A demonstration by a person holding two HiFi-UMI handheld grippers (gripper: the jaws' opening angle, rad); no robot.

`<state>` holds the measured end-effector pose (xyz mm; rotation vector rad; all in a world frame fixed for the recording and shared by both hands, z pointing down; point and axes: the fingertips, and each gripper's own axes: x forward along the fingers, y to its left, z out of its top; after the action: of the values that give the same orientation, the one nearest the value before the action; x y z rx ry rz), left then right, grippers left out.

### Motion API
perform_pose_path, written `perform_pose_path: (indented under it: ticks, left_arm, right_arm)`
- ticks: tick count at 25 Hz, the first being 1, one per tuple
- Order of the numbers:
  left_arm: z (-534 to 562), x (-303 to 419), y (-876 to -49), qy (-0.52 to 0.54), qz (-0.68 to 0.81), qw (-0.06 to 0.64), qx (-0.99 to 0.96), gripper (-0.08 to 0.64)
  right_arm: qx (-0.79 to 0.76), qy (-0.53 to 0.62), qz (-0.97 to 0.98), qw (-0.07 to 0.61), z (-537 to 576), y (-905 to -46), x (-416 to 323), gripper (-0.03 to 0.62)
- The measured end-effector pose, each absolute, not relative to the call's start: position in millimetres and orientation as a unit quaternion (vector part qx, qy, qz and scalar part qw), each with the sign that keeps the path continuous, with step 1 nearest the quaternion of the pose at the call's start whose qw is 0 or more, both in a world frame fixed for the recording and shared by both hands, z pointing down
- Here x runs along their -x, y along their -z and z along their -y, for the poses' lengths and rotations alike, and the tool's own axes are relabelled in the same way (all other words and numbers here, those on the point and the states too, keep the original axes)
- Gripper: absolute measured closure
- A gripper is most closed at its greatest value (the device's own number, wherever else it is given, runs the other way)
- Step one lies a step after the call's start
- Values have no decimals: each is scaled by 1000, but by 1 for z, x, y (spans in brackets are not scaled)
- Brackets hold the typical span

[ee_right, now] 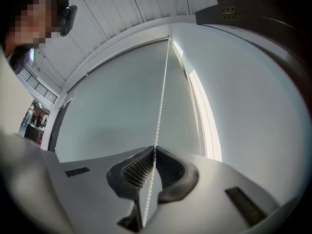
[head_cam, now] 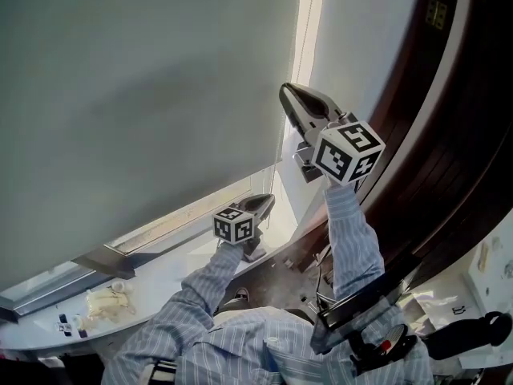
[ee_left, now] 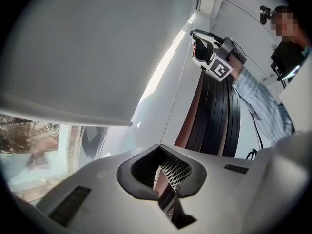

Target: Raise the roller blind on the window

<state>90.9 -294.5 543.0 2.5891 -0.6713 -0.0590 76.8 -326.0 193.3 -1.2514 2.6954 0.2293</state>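
Note:
The grey roller blind [head_cam: 144, 95] covers most of the window, and its bottom bar [ee_left: 63, 112] hangs a little above the sill. A white bead chain [head_cam: 280, 152] runs down the blind's right edge. My right gripper [head_cam: 287, 93] is raised high and is shut on the bead chain [ee_right: 161, 96], which passes between its pads [ee_right: 139, 169]. My left gripper [head_cam: 266, 200] is lower, near the sill, and is shut on the same chain [ee_left: 175, 94] where it enters the jaws. From the left gripper view the right gripper [ee_left: 195, 35] shows above, on the chain.
A dark wooden frame [head_cam: 449, 135] curves along the right of the window. The pale sill [head_cam: 160, 239] holds a plastic bag [head_cam: 104, 299] and small items at the left. A strip of glass [ee_left: 39, 145] shows under the blind.

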Motion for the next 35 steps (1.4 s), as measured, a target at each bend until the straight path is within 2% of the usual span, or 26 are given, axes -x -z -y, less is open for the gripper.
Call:
perform_pose_path:
  ticks: [4, 11, 14, 16, 18, 21, 25, 30, 31, 32, 35]
  left_arm:
    - [294, -87, -543, 20, 245, 231, -941, 555]
    - [288, -89, -548, 9, 237, 220, -946, 555]
    - [289, -69, -525, 25, 258, 186, -948, 554]
    - [288, -32, -456, 115, 295, 129, -940, 552]
    - [283, -1, -358, 196, 306, 42, -931, 549]
    - [281, -11, -223, 209, 242, -72, -945, 496]
    - [304, -57, -118, 185, 192, -134, -954, 454]
    - [329, -80, -98, 165, 182, -115, -962, 464]
    - [328, -81, -99, 163, 177, -114, -964, 516]
    - [327, -80, -100, 161, 173, -113, -965, 534]
    - [324, -76, -101, 172, 164, -83, -968, 549]
  right_arm:
    - [415, -55, -904, 89, 328, -195, -77, 578]
    - [458, -83, -882, 78, 332, -200, -84, 581]
    - [475, -99, -872, 69, 332, -200, -89, 581]
    - [484, -111, -866, 54, 331, -201, -92, 581]
    - [475, -102, -872, 59, 328, -202, -92, 581]
    - [465, -98, -877, 70, 324, -200, -90, 581]
    - [455, -103, -882, 69, 322, -199, -78, 581]
    - [451, -100, -884, 67, 321, -200, -72, 581]
    - [452, -100, -884, 67, 321, -199, -71, 581]
    - [451, -100, -884, 67, 320, -199, -71, 581]
    - [444, -95, -888, 75, 316, -199, -68, 581]
